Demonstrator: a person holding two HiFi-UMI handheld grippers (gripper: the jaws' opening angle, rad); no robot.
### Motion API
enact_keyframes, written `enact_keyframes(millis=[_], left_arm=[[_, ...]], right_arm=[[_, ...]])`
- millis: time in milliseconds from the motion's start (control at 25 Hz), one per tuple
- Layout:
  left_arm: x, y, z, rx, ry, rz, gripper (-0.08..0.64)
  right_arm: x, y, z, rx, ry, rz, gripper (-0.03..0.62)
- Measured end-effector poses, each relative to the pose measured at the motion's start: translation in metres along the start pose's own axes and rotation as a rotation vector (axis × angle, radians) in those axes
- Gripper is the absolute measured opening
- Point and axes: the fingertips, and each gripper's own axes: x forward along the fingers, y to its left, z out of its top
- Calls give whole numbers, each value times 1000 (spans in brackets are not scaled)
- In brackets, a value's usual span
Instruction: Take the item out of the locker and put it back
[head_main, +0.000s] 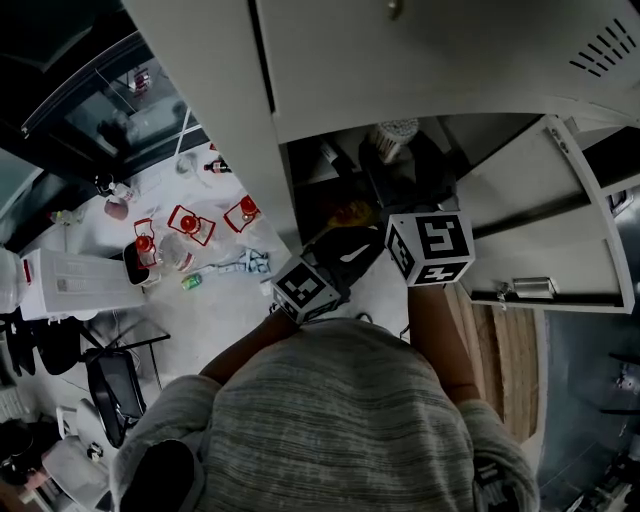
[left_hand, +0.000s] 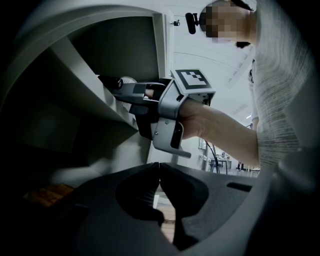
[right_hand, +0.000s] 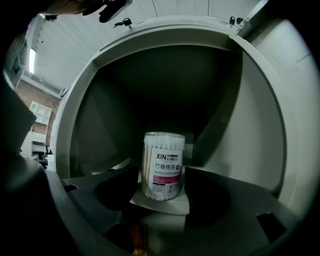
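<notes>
A clear round tub of cotton swabs with a white and pink label stands upright on the floor of the open locker. My right gripper is open, a jaw on either side of the tub's base, and I see no pad pressing on it. From the head view, the right gripper reaches into the locker compartment just under the tub. My left gripper is shut with nothing in it and hangs lower, outside the compartment. It looks up at the right gripper's marker cube.
The locker door stands swung open to the right. A closed door sits above the open compartment. Something orange lies in the dark lower space. To the left, a white table carries red-lidded containers.
</notes>
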Motion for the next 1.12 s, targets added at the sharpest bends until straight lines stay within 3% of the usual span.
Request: enact_keyframes(millis=[520, 1120], left_arm=[[4, 3, 0, 1, 0, 4, 8], [11, -1, -1, 7, 4, -11, 8]], right_arm=[[4, -4, -5, 71, -1, 21, 256], [-38, 1, 45, 72, -175, 28, 255]])
